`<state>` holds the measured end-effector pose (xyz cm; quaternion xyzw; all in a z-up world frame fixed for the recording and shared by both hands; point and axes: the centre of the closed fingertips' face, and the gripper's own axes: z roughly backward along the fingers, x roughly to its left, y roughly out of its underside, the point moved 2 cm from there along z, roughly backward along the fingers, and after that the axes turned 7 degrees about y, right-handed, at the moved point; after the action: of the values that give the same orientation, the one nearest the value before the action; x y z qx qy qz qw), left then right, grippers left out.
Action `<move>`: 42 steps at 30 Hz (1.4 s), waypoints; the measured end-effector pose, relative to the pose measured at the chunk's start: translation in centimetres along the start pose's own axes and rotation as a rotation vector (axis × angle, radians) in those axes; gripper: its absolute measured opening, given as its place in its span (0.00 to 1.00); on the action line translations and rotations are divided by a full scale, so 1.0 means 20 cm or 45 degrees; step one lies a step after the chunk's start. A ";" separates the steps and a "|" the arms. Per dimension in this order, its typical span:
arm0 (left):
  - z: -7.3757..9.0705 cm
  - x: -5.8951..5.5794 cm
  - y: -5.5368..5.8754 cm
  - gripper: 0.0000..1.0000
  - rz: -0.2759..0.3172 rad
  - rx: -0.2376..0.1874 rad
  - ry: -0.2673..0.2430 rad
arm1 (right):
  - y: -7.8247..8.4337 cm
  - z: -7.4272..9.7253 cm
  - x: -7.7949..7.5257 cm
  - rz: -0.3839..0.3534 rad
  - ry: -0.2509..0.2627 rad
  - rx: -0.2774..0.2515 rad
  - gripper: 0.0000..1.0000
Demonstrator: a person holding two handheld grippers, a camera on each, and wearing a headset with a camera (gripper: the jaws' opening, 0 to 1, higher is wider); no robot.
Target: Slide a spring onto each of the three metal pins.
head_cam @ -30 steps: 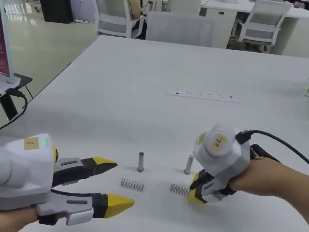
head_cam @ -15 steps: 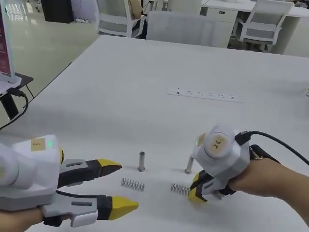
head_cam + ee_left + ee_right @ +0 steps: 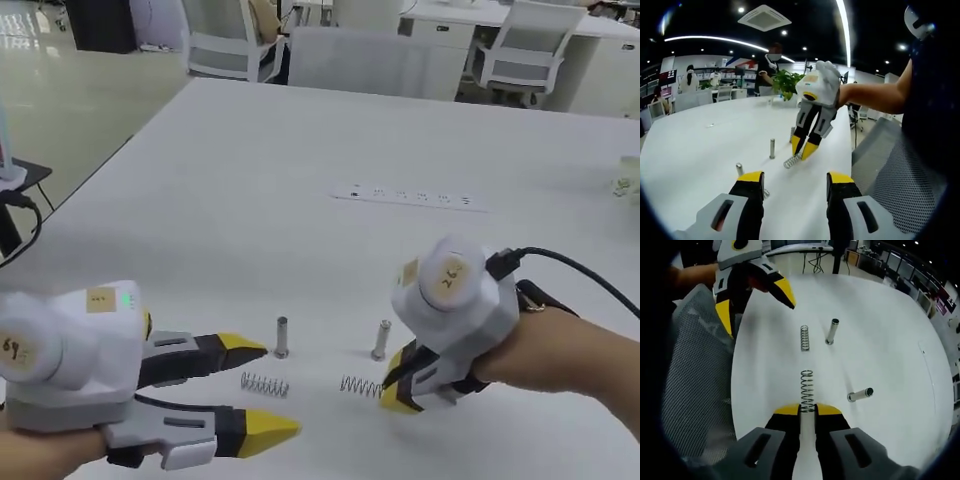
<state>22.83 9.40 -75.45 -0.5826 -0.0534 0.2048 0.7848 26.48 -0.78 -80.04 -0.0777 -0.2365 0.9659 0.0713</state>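
Right gripper (image 3: 807,410): jaws drawn together on near end of first spring (image 3: 807,385); we read it as clamped.
First spring: flat on table (image 3: 300,180), long axis straight out along jaws, toward left gripper (image 3: 277,388).
Left gripper: jaws wide apart, nothing between.
Second spring (image 3: 264,384): flat, just off left gripper's tips.
Right pin (image 3: 381,340): upright, just beside right gripper.
Left pin (image 3: 282,337): upright, between grippers.
Our judgement: spring axis level, pin axis vertical, so spring must tip upright first. Right gripper nearer right pin.
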 end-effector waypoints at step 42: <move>-0.19 -0.14 -0.09 0.13 -0.200 0.076 0.239 | -0.17 0.22 0.17 0.211 -0.105 -0.058 0.08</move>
<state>22.02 4.53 -74.63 -0.5695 -0.0190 0.0888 0.8170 22.66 0.94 -74.96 -0.0586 -0.2539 0.9652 -0.0206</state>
